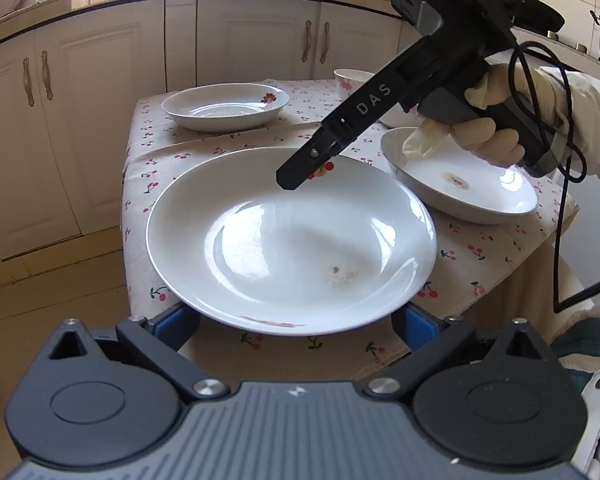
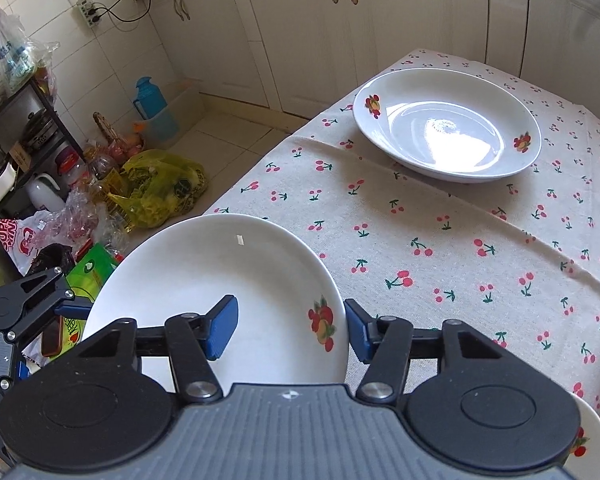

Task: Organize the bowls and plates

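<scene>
Nearest item: large white plate (image 1: 292,240), glazed ceramic, shallow, round, fruit decal on rim; overhangs the near edge of the bench (image 1: 480,248), at 6 o'clock in both wrist views.

Right claw (image 2: 290,326): blue pads straddle the plate's rim at the decal, one over the well, one outside; drawn in as far as they go, judged clamped on the rim.

Left claw (image 1: 296,320): blue pads stand wide apart either side of the plate's near rim, not pressing.

Other ware: second plate (image 2: 446,124) at 1 o'clock in the right view; third plate (image 1: 460,184) at 3 o'clock and a bowl (image 1: 350,80) at 1 o'clock in the left view.

Bench cover: cherry-print cloth (image 2: 440,248), matte, creased.

Handling: glaze is slick and the grip one-sided; lift level, slowly, lower squarely onto another plate.
</scene>
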Available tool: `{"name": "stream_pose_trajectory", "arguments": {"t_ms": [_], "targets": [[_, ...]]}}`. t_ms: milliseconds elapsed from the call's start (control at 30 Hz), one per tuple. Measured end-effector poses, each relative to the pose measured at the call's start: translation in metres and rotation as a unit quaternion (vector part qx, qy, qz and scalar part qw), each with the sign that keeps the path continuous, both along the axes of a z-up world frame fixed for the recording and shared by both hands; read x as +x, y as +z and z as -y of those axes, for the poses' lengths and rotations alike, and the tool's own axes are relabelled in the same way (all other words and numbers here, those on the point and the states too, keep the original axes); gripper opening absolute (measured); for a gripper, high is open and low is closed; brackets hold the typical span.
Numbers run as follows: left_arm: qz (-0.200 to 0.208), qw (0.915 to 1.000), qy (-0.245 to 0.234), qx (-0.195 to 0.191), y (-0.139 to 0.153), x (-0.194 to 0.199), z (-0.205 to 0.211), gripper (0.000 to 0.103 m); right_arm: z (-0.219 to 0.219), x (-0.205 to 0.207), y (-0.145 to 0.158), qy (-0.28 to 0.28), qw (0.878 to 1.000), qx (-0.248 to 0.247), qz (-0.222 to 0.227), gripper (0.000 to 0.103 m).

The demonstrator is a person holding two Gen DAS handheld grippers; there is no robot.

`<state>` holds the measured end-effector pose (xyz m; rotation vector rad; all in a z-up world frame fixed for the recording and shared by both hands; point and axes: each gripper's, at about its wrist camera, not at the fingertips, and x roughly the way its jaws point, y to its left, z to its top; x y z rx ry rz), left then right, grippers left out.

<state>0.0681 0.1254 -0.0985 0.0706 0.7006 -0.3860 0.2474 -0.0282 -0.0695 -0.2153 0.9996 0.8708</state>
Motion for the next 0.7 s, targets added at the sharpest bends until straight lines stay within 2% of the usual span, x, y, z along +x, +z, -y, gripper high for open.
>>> {"name": "stream_pose_trajectory", "arguments": {"t_ms": [233, 700], "targets": [[0.005, 0.9999, -0.008, 0.005, 0.005, 0.012, 0.000, 0.101, 0.004, 0.007, 0.005, -0.014, 1.000, 0.006, 0.009, 0.063], [0.026, 0.9989, -0.033, 0.021, 0.007, 0.064, 0.001, 0.101, 0.014, 0.045, 0.007, -0.065, 0.997, 0.009, 0.031, 0.063]]}}
